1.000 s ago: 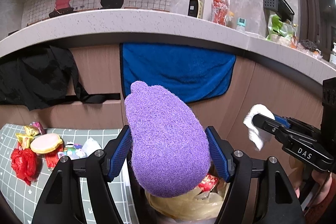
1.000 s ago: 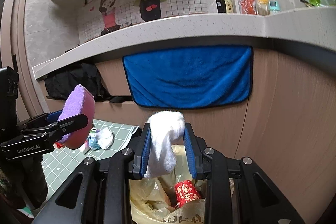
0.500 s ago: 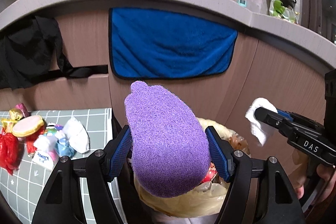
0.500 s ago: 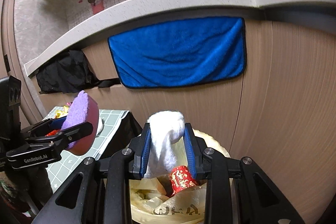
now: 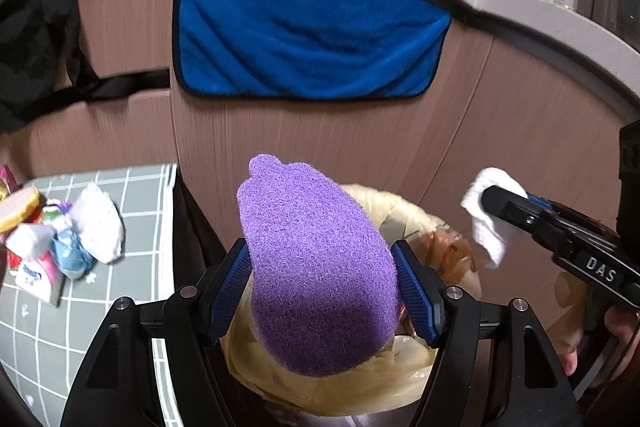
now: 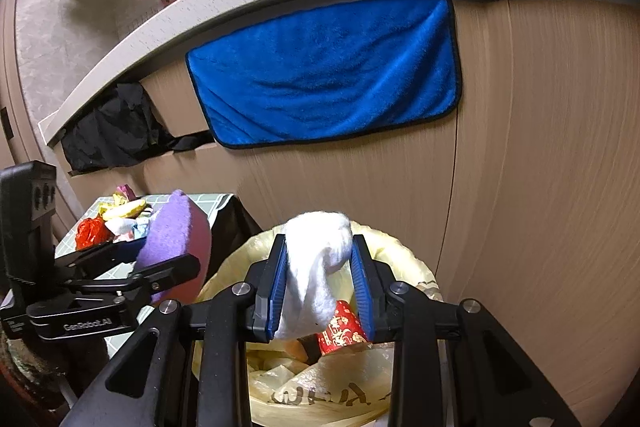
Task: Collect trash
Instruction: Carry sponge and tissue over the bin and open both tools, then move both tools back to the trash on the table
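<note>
My left gripper [image 5: 322, 283] is shut on a purple sponge [image 5: 316, 267], which stands up between the blue pads above the trash bin [image 5: 424, 215] lined with a yellowish bag. The same sponge [image 6: 176, 247] shows from the side in the right wrist view, at the bin's left rim. My right gripper [image 6: 322, 287] is shut on a white crumpled tissue [image 6: 316, 267] that hangs over the open bin [image 6: 416, 267]. That tissue [image 5: 492, 219] appears right of the sponge in the left wrist view. A red printed wrapper [image 6: 344, 327] lies inside the bag.
Left of the bin is a low table with a green grid mat [image 5: 132, 203] holding several wrappers and tissues [image 5: 68, 231]. A wood-panelled counter front with a hanging blue towel [image 5: 304, 31] stands right behind the bin. A black cloth [image 6: 112, 131] hangs further left.
Both grippers have sunk towards the bin and tilted downwards, each keeping its grip. The bin's opening now fills more of both views.
</note>
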The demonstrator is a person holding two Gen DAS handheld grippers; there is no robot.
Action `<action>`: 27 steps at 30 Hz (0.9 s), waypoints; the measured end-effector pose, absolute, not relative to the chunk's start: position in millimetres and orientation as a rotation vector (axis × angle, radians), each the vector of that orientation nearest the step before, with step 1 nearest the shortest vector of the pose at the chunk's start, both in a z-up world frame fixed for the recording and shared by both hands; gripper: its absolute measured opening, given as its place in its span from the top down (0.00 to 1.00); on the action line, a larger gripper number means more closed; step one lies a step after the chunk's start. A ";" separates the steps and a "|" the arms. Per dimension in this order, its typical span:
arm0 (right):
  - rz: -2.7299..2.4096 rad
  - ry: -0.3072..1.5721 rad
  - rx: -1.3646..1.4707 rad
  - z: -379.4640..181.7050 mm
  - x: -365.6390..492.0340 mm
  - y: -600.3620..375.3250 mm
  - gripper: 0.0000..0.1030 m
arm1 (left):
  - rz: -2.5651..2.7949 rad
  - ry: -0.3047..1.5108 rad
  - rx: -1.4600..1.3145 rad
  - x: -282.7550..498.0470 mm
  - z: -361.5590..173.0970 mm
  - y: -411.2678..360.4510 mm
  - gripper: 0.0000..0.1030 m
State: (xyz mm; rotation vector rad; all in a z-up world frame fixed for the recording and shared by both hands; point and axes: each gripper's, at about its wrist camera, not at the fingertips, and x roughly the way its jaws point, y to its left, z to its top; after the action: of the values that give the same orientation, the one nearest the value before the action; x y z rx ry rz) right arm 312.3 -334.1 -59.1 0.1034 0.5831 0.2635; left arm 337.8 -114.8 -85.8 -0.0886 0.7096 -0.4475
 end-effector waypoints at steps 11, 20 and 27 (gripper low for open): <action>0.249 0.617 0.124 -73.0 317.6 -340.3 0.72 | -0.566 0.803 -0.161 355.0 -108.2 -125.1 0.18; 0.249 0.623 0.149 -79.8 323.5 -337.3 0.46 | -0.514 0.746 -0.231 354.5 -89.4 -95.9 0.13; 0.248 0.619 0.151 -76.3 324.6 -329.2 0.46 | -0.392 0.689 -0.234 343.2 -73.6 -47.6 0.13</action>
State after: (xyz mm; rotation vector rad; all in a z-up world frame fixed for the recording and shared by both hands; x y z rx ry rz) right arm 324.6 -329.2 -76.3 0.1507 0.6193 0.2483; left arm 343.2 -47.6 -73.6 -0.2338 0.6885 -0.3915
